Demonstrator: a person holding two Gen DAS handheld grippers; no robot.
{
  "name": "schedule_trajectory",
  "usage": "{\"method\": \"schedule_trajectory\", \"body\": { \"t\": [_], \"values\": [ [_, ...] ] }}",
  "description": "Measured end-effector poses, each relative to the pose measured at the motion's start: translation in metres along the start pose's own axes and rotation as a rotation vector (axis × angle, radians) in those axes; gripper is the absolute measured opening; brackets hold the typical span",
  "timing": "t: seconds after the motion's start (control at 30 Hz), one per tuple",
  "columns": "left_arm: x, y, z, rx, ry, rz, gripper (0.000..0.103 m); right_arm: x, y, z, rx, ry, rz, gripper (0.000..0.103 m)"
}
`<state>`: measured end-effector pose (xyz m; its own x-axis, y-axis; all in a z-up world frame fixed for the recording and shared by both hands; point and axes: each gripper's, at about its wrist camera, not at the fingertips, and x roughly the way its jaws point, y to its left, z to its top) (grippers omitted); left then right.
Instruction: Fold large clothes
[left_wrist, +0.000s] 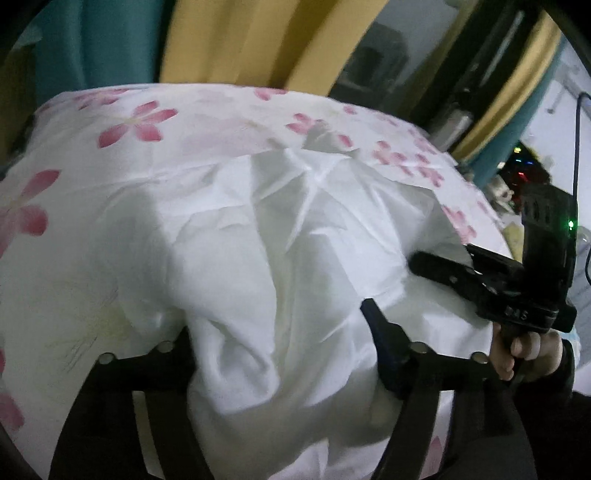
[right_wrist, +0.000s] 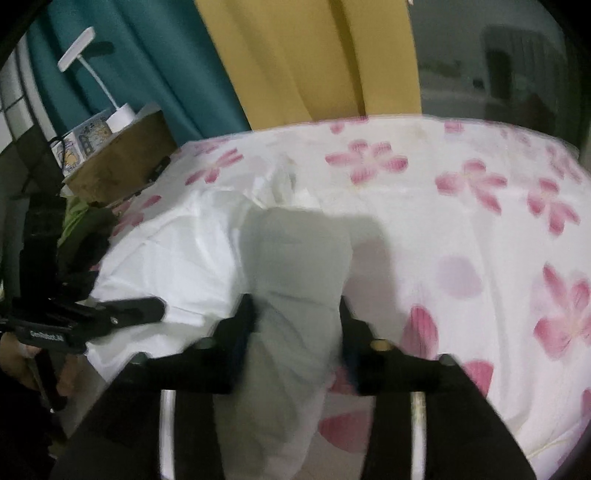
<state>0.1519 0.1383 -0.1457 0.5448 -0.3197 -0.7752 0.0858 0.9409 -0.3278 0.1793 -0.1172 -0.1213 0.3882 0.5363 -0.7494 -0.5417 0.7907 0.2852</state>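
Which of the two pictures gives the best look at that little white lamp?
The right wrist view: the white desk lamp stands whole on a wooden bedside box, against a teal curtain. The left wrist view does not show it at all.

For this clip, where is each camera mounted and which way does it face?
Left wrist: on the left gripper, facing across the crumpled white garment on the pink-flowered bedsheet; the right gripper and hand show at right.
Right wrist: on the right gripper, facing the same garment; the left gripper shows at left.
Shared: garment, bedsheet, yellow and teal curtains.
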Motion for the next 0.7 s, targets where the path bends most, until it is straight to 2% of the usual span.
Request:
{"method": "schedule_trajectory", "body": {
  "t": [0.1,0.2,0.23,0.27,0.3,0.37,0.4,0.43,0.47,0.53,0.6,0.7],
  "values": [
    [-0.004,-0.001,-0.006,-0.003,-0.003,0.012,0.08,0.001,-0.006,-0.007,0.021,0.007,0.064,0.063],
    [-0.003,0.0,-0.007,-0.002,-0.041,-0.01,0.083,0.003,-0.004,-0.009,0.021,0.005,0.094,0.063],
    [-0.001,0.0,-0.006,0.008,-0.048,-0.018,0.084,0.005,-0.002,-0.009,0.015,0.015,0.123,0.055],
    [0.001,-0.002,-0.004,0.023,-0.05,-0.025,0.085,0.007,-0.001,-0.009,0.024,0.029,0.164,0.043],
    [0.003,-0.003,-0.003,0.041,-0.053,-0.035,0.085,0.01,0.0,-0.009,0.037,0.029,0.177,0.043],
    [0.006,-0.005,0.0,0.055,-0.052,-0.061,0.083,0.011,0.005,-0.01,0.024,0.029,0.194,0.033],
    [0.007,-0.005,0.002,0.055,-0.048,-0.086,0.077,0.012,0.005,-0.01,0.036,0.028,0.21,0.031],
    [0.01,-0.005,0.004,0.046,-0.041,-0.113,0.052,0.013,0.006,-0.009,0.042,0.026,0.216,0.028],
    [0.012,-0.002,0.005,0.017,-0.037,-0.141,0.049,0.012,0.009,-0.009,0.038,0.016,0.215,0.025],
    [0.01,0.001,0.005,0.012,-0.05,-0.144,0.039,0.006,0.016,-0.008,0.01,-0.022,0.214,0.022],
    [0.002,0.005,0.003,-0.001,-0.082,-0.179,0.029,-0.001,0.026,-0.004,-0.024,-0.054,0.192,0.021],
    [-0.009,0.009,0.001,-0.015,-0.116,-0.201,0.025,-0.011,0.039,0.006,-0.048,-0.104,0.202,0.02]
  ]
}}
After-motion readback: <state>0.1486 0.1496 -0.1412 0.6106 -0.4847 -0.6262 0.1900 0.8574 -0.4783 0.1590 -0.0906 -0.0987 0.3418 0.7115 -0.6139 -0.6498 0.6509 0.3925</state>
